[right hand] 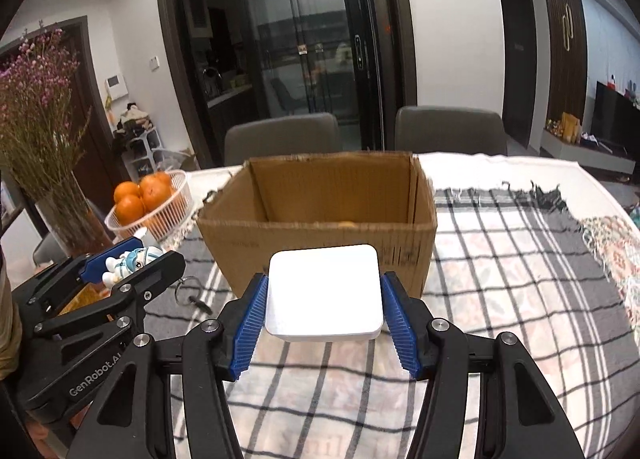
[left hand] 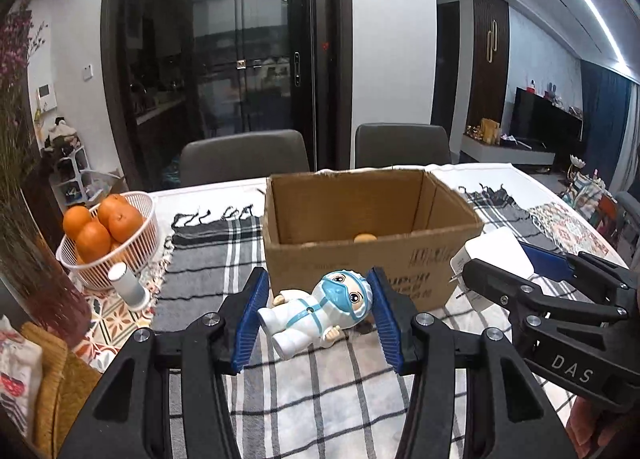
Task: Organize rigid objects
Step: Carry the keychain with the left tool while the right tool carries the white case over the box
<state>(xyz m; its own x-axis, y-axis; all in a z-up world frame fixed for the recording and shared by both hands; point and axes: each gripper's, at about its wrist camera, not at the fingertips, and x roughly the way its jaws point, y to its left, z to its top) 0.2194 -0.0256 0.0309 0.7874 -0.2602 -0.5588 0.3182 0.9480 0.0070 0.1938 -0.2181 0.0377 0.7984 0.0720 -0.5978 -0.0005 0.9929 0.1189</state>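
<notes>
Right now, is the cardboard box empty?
No. In the left wrist view a small tan rounded item lies on the floor of the cardboard box.

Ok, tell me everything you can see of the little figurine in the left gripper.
The figurine is a small glossy toy, plastic by the look, of a medic in a white suit with blue trim, a blue face mask and a white cap, big eyes showing. It lies tilted, head up to the right, feet toward the camera, held between the blue pads of the left gripper above the checked cloth, just in front of the cardboard box. The right wrist view shows it lifted too.
</notes>
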